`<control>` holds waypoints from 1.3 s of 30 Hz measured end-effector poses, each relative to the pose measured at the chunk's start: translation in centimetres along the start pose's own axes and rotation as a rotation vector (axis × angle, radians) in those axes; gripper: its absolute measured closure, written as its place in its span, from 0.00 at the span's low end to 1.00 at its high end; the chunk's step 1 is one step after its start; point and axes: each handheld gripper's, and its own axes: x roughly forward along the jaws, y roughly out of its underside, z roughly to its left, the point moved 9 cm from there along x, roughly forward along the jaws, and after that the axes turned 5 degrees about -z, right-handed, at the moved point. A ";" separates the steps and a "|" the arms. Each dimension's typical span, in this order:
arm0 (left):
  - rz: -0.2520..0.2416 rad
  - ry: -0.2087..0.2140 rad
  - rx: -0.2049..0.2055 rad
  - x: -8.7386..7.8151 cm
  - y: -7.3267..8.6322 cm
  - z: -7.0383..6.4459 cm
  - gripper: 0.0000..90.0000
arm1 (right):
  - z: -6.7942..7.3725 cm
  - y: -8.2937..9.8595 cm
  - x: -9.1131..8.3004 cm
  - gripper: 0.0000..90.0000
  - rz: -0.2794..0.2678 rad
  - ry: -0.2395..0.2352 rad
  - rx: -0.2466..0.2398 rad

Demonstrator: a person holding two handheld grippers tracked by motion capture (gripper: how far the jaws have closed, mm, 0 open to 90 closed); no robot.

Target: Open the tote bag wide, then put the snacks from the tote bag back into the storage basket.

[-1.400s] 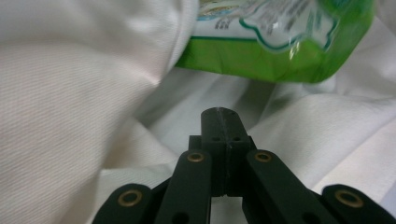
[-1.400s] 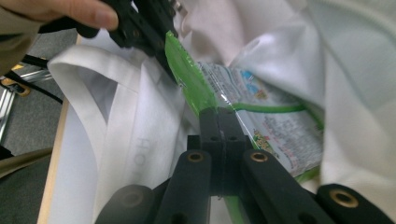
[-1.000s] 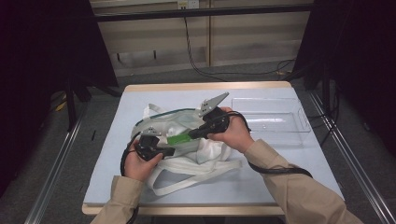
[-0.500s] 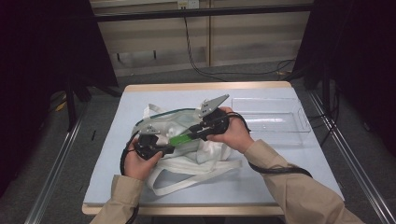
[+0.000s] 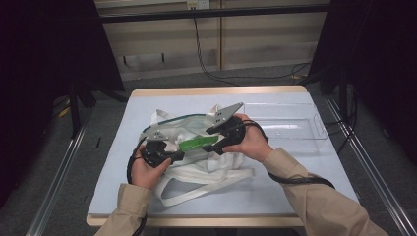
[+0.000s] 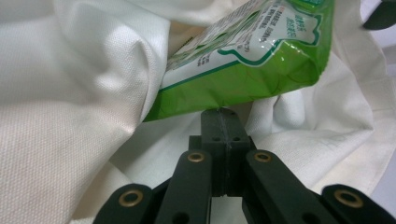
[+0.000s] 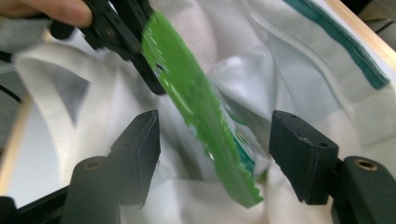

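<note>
1. A white cloth tote bag (image 5: 196,157) with a teal-trimmed rim lies crumpled on the pale table (image 5: 118,182), its long straps spread toward the person.
2. A green plastic snack packet (image 5: 197,143) sits at the mouth of the bag, between the two grippers.
3. The left gripper (image 6: 219,114) has its jaws pressed together on the lower edge of the packet, pinching it; white cloth bunches on both sides in the left gripper view.
4. The right gripper (image 7: 215,144) has its jaws spread wide, one on each side of the packet, which stands edge-on between them without touching either pad.
5. In the right gripper view the left gripper clamps the packet's far end, a fingertip (image 7: 70,13) above it.
6. A clear plastic tray (image 5: 295,128) rests on the table to the right of the bag, just beyond the right hand (image 5: 251,142).
</note>
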 end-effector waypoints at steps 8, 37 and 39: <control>-0.001 0.000 -0.003 -0.2 0.0 0.2 1.00 | -0.7 1.5 1.6 0.52 0.072 -0.005 -0.048; -0.039 -0.065 0.019 -0.2 -0.4 0.6 0.20 | -1.6 -2.7 -1.7 0.88 0.118 -0.029 0.056; -0.037 -0.061 0.021 -0.2 -0.4 0.6 0.18 | -1.8 -2.8 -2.0 0.88 0.124 -0.030 0.054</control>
